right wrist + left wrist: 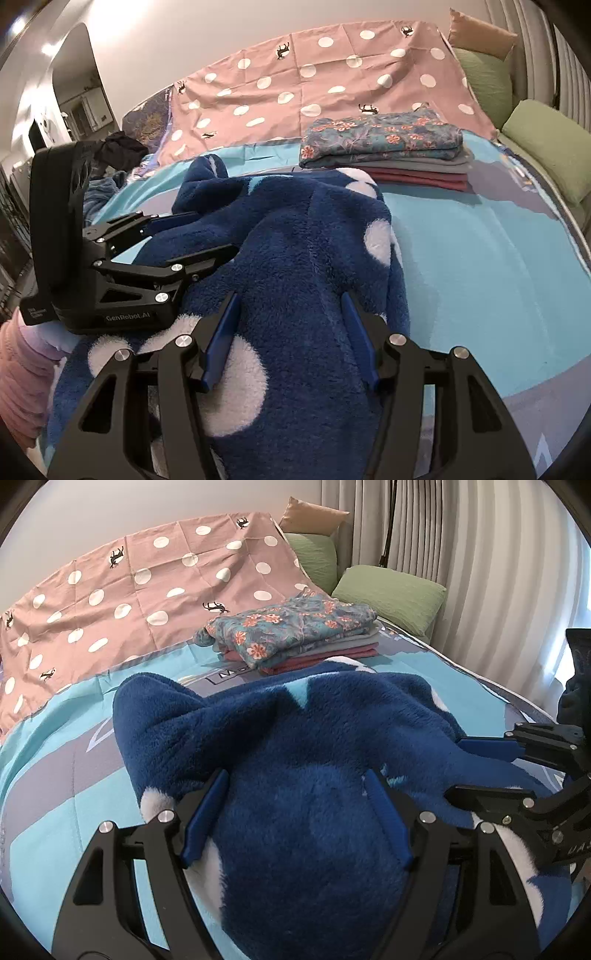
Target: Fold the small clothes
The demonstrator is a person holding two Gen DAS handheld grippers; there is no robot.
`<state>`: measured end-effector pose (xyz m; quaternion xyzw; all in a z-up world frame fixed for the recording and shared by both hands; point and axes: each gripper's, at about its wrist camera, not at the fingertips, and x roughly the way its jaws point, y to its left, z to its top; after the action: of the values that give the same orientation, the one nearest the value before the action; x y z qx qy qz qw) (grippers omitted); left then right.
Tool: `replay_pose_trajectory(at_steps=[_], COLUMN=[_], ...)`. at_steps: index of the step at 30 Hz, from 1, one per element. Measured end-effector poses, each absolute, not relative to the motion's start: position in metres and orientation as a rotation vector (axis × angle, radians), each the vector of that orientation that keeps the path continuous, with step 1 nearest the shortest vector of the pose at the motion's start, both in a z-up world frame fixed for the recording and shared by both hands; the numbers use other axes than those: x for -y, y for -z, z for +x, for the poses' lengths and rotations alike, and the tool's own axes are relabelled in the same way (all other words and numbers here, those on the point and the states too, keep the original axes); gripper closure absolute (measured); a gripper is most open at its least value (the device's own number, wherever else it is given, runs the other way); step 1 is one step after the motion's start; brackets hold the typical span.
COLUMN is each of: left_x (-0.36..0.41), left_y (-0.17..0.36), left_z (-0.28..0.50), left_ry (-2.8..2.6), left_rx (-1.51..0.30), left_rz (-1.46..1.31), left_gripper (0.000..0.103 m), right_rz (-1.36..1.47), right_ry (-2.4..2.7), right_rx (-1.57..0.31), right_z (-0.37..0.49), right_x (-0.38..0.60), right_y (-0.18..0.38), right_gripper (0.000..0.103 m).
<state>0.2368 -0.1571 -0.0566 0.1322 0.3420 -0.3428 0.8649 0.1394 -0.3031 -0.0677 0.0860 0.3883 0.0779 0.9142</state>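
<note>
Spread wide, left gripper, both blue fingers straddling a hump of one navy fleece garment with white spots, pinching nothing. Likewise parted, right gripper, fingers either side of the same fleece, resting against it; seen from the left wrist, right gripper just beside, reaching in from the right, its two fingers apart over the pile. Under both, one bed with a turquoise and grey cover. Ahead of the grippers, one stack of folded clothes, floral piece on top. Beyond, one pink dotted sheet; ahead to the right, two green pillows and one tan pillow.
</note>
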Motion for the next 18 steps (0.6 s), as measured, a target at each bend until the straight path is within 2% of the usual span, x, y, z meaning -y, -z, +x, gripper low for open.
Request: replay_pose_trajectory(at_steps=[9,18], left_x=[0.155,0.159], left_y=[0.054,0.053], left_z=[0.229,0.230], left_ry=[0.671,0.628], left_rx=[-0.727,-0.755], left_rz=[0.292,0.315], left_gripper=[0.026,0.026], right_rz=[0.078,0.203], right_ry=[-0.066,-0.046], right_rx=[-0.818,-0.826], right_z=[0.121,0.082], right_x=[0.287,0.306], right_y=[0.055,0.042], right_gripper=[0.043,0.040])
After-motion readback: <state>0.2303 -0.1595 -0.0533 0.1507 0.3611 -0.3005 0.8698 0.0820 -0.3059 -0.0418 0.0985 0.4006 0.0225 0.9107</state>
